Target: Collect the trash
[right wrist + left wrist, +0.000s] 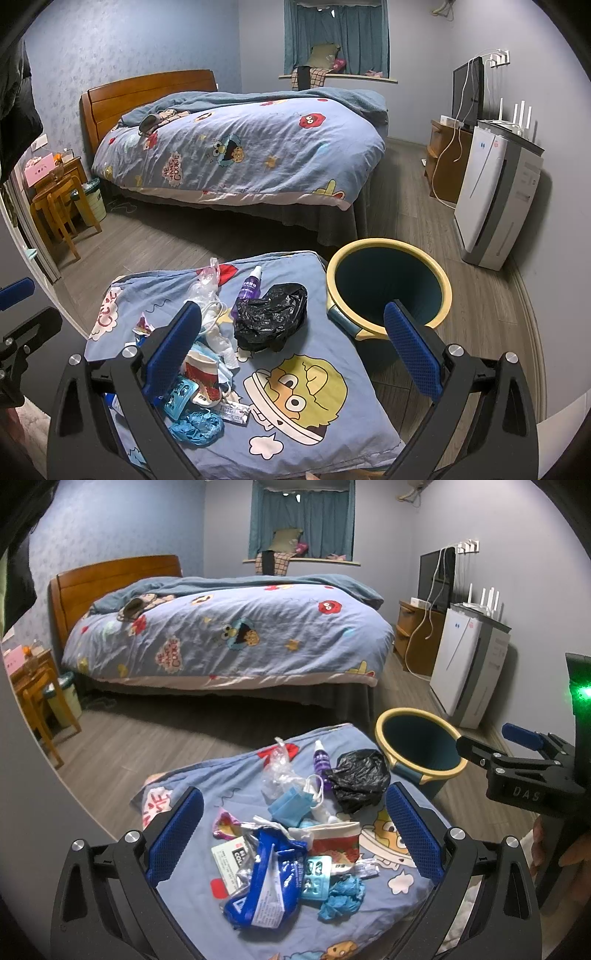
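Above trash (295, 834) — both grippers (fingers (173, 350) spread)

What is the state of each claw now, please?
Left claw: open, holding nothing.
Right claw: open, holding nothing.
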